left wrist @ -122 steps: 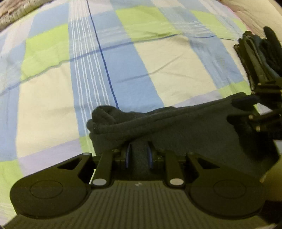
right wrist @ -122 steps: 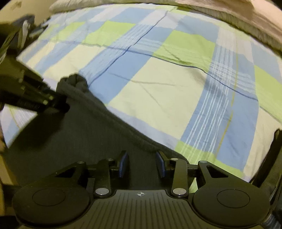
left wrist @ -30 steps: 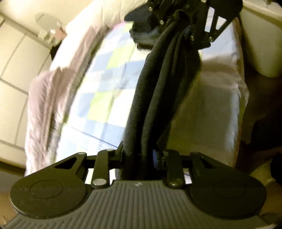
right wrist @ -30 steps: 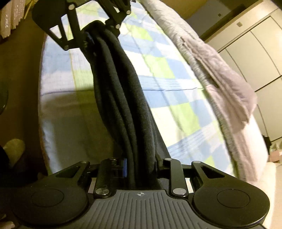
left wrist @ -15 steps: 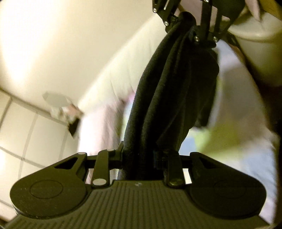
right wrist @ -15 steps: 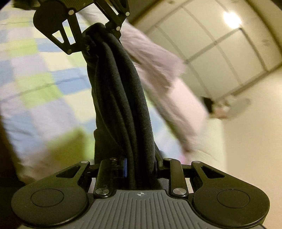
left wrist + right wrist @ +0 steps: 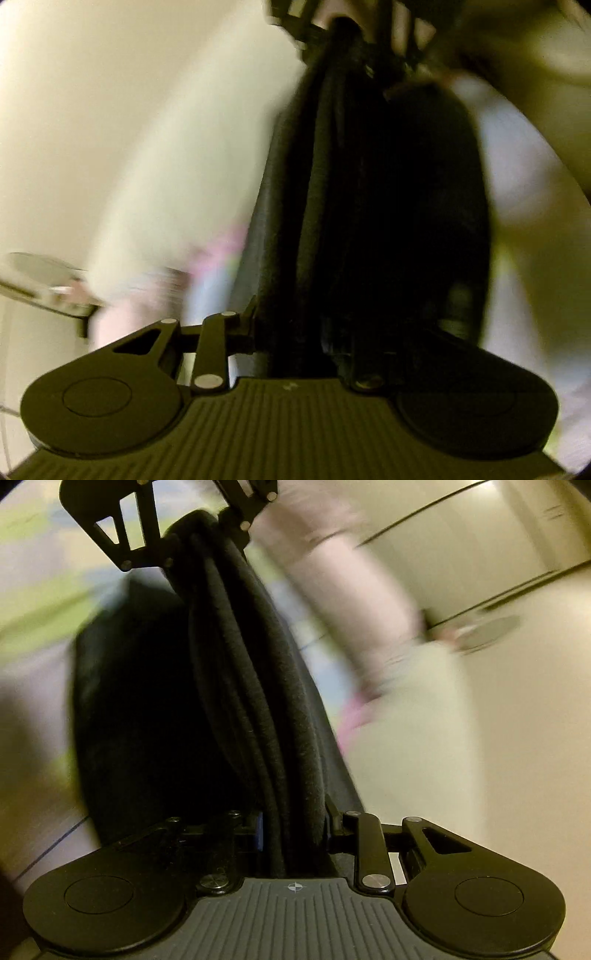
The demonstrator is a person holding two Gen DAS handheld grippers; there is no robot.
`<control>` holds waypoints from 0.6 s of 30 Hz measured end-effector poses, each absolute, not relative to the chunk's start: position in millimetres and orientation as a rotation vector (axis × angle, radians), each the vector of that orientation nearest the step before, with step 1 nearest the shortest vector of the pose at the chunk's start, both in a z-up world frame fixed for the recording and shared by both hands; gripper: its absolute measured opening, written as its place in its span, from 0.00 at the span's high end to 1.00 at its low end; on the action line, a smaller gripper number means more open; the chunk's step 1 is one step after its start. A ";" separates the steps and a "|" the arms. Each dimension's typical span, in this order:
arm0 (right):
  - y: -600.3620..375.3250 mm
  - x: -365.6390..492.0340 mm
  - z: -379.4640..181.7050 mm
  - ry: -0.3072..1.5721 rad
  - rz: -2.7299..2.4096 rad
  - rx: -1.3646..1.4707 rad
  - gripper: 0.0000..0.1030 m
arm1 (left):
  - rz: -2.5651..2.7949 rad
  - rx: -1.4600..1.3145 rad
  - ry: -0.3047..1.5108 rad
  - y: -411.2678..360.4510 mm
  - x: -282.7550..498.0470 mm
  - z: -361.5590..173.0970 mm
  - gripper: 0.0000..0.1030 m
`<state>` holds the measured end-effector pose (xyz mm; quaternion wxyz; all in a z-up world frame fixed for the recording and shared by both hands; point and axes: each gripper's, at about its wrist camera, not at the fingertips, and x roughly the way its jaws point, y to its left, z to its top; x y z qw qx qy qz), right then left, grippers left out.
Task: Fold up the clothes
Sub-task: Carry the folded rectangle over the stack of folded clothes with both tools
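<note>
A dark grey fleece garment (image 7: pixel 354 206) hangs bunched and stretched between my two grippers, lifted off the bed. My left gripper (image 7: pixel 295 332) is shut on one end of it, the cloth filling the gap between its fingers. At the top of the left wrist view, the right gripper (image 7: pixel 351 29) clamps the far end. In the right wrist view the same garment (image 7: pixel 251 701) runs from my right gripper (image 7: pixel 293 830), shut on it, up to the left gripper (image 7: pixel 192 528). Loose folds sag to one side in shadow.
Everything behind is motion-blurred. The checked blue, green and cream bedspread (image 7: pixel 44 602) shows at the left of the right wrist view. A pale pink quilt (image 7: pixel 354 602) and cream cupboard doors (image 7: pixel 480 546) lie to the right. A round wall fitting (image 7: pixel 40 273) appears at the left.
Both grippers have kept swinging upward with the garment held between them, so the views now show wall and cupboards rather than the bed. The grips on the cloth are unchanged.
</note>
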<state>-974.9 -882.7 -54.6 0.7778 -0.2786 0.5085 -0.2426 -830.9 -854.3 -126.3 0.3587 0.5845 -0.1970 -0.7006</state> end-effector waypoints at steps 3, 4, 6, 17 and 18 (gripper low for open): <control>-881.4 -989.1 -76.1 1.089 -0.485 -0.564 0.69 | -1.800 1.486 -0.495 -849.2 -828.2 -135.5 0.71; -879.0 -994.7 -72.7 1.075 -0.489 -0.545 0.69 | -1.801 1.480 -0.489 -847.8 -825.5 -131.9 0.71; -878.2 -996.2 -65.4 1.067 -0.487 -0.537 0.69 | -1.803 1.503 -0.508 -850.7 -826.2 -127.2 0.71; -863.5 -991.3 -60.6 1.154 -0.480 -0.600 0.60 | -1.814 1.547 -0.517 -823.2 -822.4 -135.4 0.67; -861.1 -992.4 -61.5 1.163 -0.482 -0.603 0.59 | -1.812 1.541 -0.495 -821.1 -820.4 -130.6 0.64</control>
